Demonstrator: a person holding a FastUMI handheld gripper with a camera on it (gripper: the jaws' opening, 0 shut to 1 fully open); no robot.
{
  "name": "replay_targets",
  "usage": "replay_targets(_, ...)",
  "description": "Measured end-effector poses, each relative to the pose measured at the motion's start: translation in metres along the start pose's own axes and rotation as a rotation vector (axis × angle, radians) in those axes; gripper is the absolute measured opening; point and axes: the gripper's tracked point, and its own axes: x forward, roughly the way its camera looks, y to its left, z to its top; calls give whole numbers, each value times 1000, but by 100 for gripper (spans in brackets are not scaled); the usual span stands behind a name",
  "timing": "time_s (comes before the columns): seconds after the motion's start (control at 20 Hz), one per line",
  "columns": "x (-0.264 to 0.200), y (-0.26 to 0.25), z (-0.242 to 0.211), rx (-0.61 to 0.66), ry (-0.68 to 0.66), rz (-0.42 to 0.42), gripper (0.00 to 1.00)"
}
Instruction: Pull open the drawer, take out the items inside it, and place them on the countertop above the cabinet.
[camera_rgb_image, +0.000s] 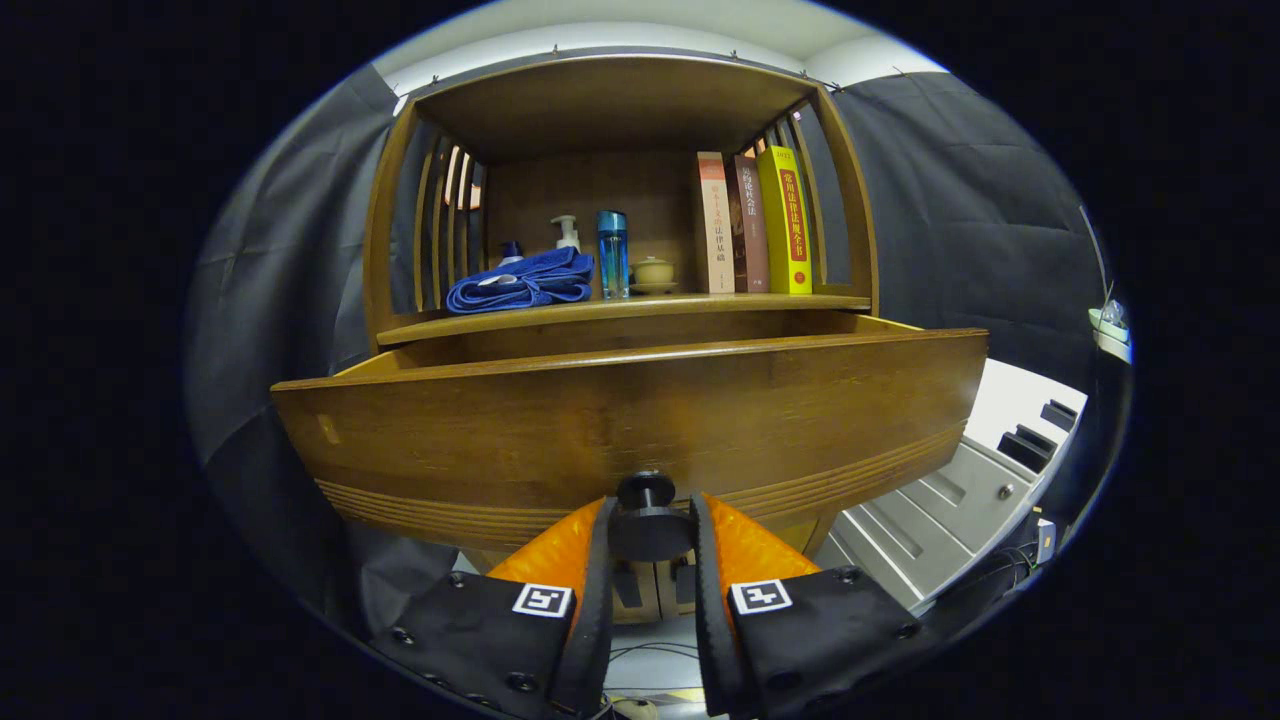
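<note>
- Gripper pinching the drawer knob, both fingers pressed on its sides.
- Drawer drawn well out of the cabinet, front panel at 12 o'clock just beyond the fingertips.
- Contents hidden behind the front panel; cannot tell what lies inside.
- Countertop above at 12, already carrying a blue cloth and books.
- Opening step seemingly almost done; next probably letting go of the knob, lifting over the front edge, reaching in.

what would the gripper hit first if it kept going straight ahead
The gripper has its fingers closed on the drawer knob, so straight on it would press into the wooden drawer front right behind the knob.
</note>
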Motion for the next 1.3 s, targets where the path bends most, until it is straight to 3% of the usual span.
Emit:
replay_targets(0.85,-30,-9,-6,7,25,-7,44)
replay_targets(1.3,-34,-23,1,70,63,-65,70)
